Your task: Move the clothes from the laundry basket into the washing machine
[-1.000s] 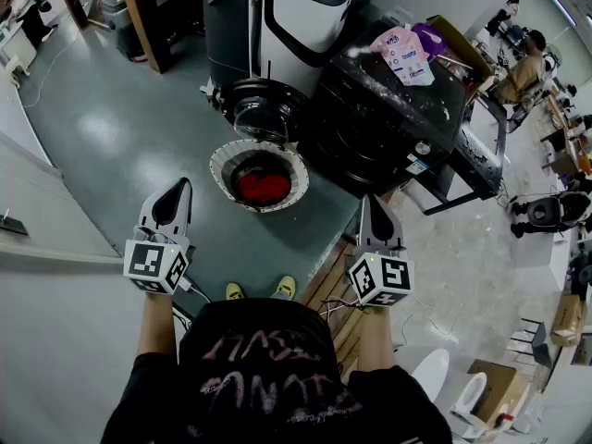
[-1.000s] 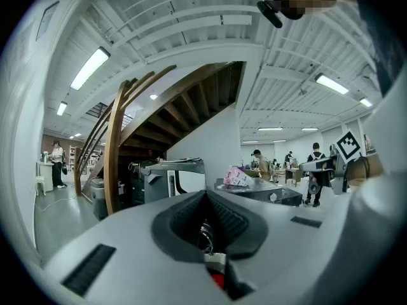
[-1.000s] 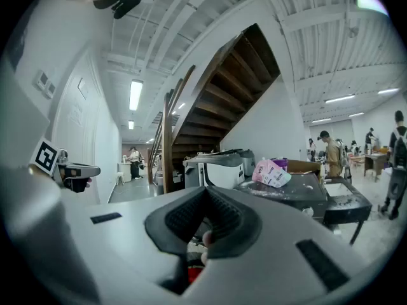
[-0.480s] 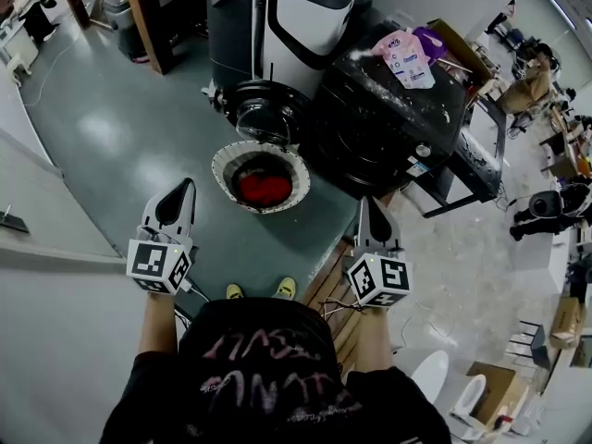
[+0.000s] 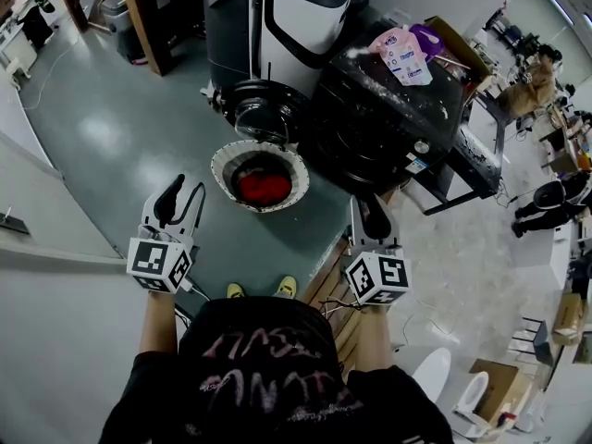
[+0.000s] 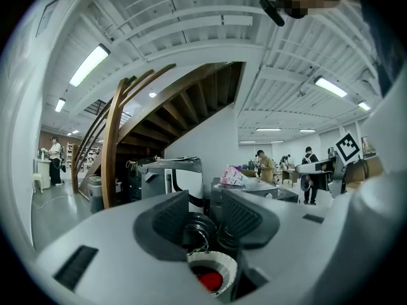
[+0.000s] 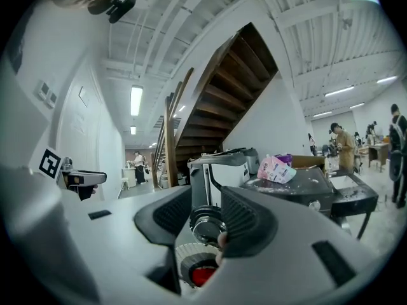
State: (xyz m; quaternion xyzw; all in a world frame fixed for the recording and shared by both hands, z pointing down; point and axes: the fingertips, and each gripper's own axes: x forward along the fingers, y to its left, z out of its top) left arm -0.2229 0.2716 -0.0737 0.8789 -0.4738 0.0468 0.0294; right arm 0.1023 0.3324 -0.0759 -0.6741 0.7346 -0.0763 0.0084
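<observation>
Item 1: left gripper (image 5: 188,186), grey two-jaw hand tool with a square-marker cube. Jaws, pressed to a single point before, have just been opening and now stand slightly apart, with nothing between the pads.

Item 2: right gripper (image 5: 368,203), same make. Jaws likewise just opening from shut to a narrow gap, nothing gripped; the round white laundry basket (image 5: 222,160) shows through the gap, well beyond.

Red clothes (image 5: 264,189) in white basket (image 5: 219,164)
</observation>
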